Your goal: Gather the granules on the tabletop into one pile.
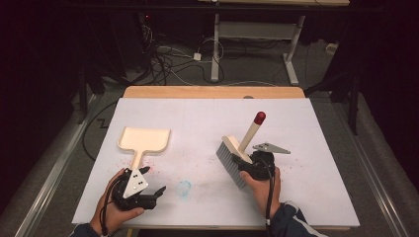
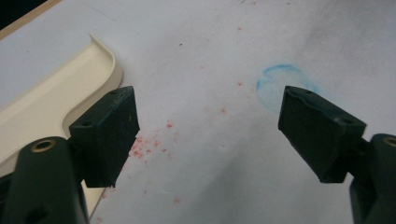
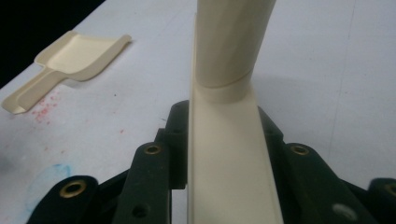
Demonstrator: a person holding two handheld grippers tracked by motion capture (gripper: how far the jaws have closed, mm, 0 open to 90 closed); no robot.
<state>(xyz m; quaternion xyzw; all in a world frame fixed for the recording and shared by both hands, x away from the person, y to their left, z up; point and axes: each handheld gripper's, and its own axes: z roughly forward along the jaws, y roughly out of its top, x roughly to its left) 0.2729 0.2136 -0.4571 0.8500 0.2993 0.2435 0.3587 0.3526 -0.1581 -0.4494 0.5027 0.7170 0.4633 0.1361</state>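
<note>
White-covered desk (image 1: 207,118), dark room behind. Right tool (image 1: 251,165) clamped on brush (image 1: 236,157) head, bristles down, handle tilted away, ready for sweeping. Left tool (image 1: 157,193) spread wide just beside dustpan (image 1: 144,140) handle, over red crumbs (image 2: 149,142), not yet gripping.

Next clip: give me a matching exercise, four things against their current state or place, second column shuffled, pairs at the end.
Things:
1. cream plastic dustpan
2. cream hand brush with red-tipped handle
3. left gripper
4. blue smudged ring mark

States:
A. open, holding nothing
B. clamped in the right gripper
C. drawn on the white table sheet, between the hands
D. lying flat, handle toward the person

Pairs: 1-D, 2-B, 3-A, 4-C
</note>
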